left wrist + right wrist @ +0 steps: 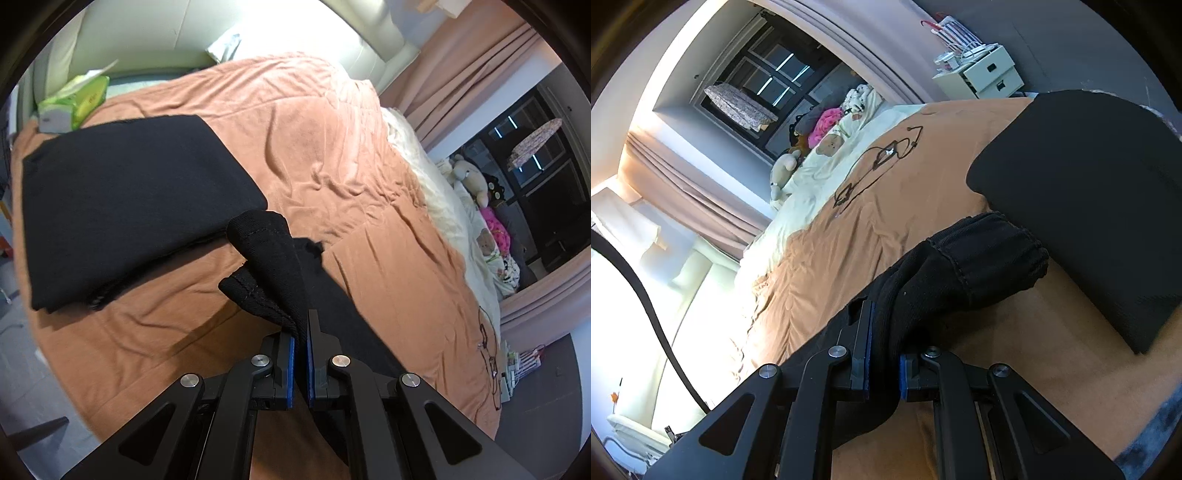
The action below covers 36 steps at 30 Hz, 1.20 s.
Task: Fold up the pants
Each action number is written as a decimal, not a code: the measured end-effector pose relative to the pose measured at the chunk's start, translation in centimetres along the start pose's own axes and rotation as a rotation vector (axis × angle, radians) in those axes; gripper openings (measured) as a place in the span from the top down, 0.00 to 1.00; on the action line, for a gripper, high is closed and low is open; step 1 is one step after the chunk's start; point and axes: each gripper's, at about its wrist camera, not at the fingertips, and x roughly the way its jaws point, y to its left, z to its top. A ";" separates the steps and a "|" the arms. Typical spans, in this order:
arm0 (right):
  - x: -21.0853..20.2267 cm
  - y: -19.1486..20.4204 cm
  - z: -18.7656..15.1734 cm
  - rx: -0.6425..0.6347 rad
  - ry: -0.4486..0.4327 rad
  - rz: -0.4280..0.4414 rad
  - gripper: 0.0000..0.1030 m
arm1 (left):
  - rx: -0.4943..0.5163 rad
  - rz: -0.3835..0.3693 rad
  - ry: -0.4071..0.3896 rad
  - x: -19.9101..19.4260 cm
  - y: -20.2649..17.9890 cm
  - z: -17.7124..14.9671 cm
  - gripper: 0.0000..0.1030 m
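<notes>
Black pants lie on an orange bedspread (332, 155). In the left wrist view a folded part of the pants (129, 199) lies flat at the left. My left gripper (301, 332) is shut on a hemmed edge of the pants (266, 258) and holds it above the bed. In the right wrist view my right gripper (884, 339) is shut on the bunched elastic edge of the pants (979, 266). The flat folded part (1089, 206) lies beyond it at the right.
A green tissue pack (77, 99) sits by the cream headboard (184, 33). Soft toys (476, 181) and a white duvet (820, 173) lie at the bed's far side by the curtains. A white bedside drawer unit (982, 70) stands on the floor.
</notes>
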 end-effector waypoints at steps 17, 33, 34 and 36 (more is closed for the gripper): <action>-1.4 -5.3 -3.5 0.018 0.089 -0.056 0.93 | -0.039 0.066 0.092 -0.2 7.7 -5.1 0.95; -2.7 -3.8 -4.9 -0.143 0.173 -0.284 0.34 | 0.032 0.243 0.166 -0.9 11.0 -6.8 0.55; -3.3 -3.3 -4.8 -0.152 0.162 -0.281 0.34 | 0.043 0.236 0.154 -1.3 10.5 -6.5 0.55; -4.1 -1.9 -4.5 -0.178 0.135 -0.278 0.34 | 0.061 0.226 0.135 -1.9 9.9 -6.1 0.55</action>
